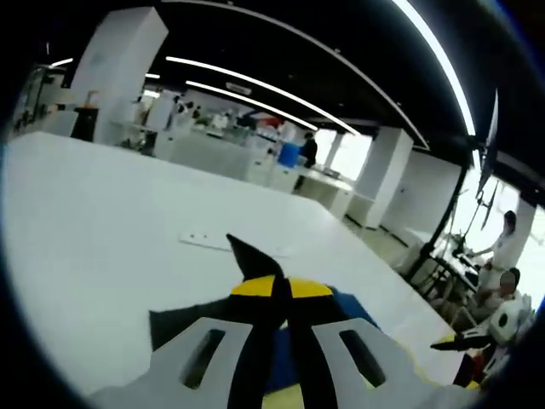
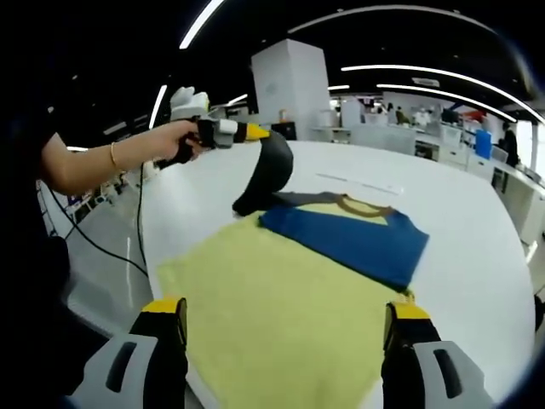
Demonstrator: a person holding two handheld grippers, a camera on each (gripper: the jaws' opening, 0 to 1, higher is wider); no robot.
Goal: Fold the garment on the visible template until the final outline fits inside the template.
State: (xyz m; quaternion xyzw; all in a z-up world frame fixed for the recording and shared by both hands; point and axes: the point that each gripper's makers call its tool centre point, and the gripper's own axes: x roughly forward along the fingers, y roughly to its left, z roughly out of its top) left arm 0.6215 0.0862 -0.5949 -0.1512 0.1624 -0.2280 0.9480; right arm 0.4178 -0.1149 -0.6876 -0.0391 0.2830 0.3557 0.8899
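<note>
Yellow and blue, the garment (image 2: 341, 256) lies on the white table (image 2: 477, 247), its dark sleeve (image 2: 268, 175) lifted (draped limp) by the left gripper (image 2: 255, 135), clamped on it; the right gripper (image 2: 285, 328) hovers with jaws wide, holding nothing.

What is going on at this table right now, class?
A person is folding a shirt on a white table with two hand-held grippers. The left hand-held gripper is shut on the dark sleeve and holds it lifted above the table. The shirt's blue part lies folded over the yellow part. The right hand-held gripper is open, just above the near yellow edge, holding nothing.
</note>
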